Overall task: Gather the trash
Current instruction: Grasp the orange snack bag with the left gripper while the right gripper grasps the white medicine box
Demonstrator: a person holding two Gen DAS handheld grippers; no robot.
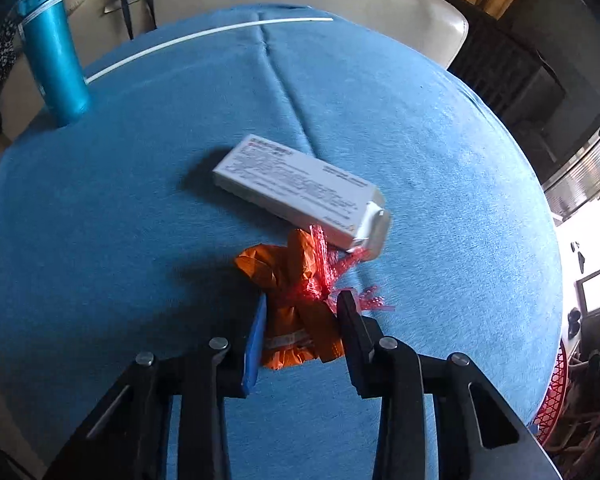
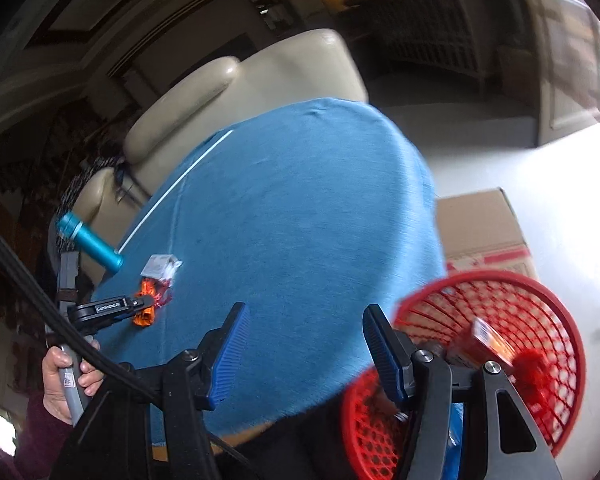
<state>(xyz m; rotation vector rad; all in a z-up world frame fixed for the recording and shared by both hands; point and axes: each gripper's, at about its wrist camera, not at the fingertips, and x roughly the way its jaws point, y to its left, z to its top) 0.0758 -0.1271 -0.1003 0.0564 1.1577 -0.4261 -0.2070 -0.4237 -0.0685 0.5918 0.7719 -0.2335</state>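
Left hand-held gripper (image 1: 302,316) straddles orange wrapper (image 1: 296,280), fingers closed to its sides. Light, crumpled, springy; pinch mid-bundle. Right hand-held gripper (image 2: 304,344) wide open, empty.

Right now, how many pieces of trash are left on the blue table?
2. The orange wrapper sits between the left gripper's fingers; the white box lies just behind it, touching. Nothing looks hidden.

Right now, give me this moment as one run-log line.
left tool: closing around orange wrapper | right tool: open, empty | white box: on table | red basket: holds trash
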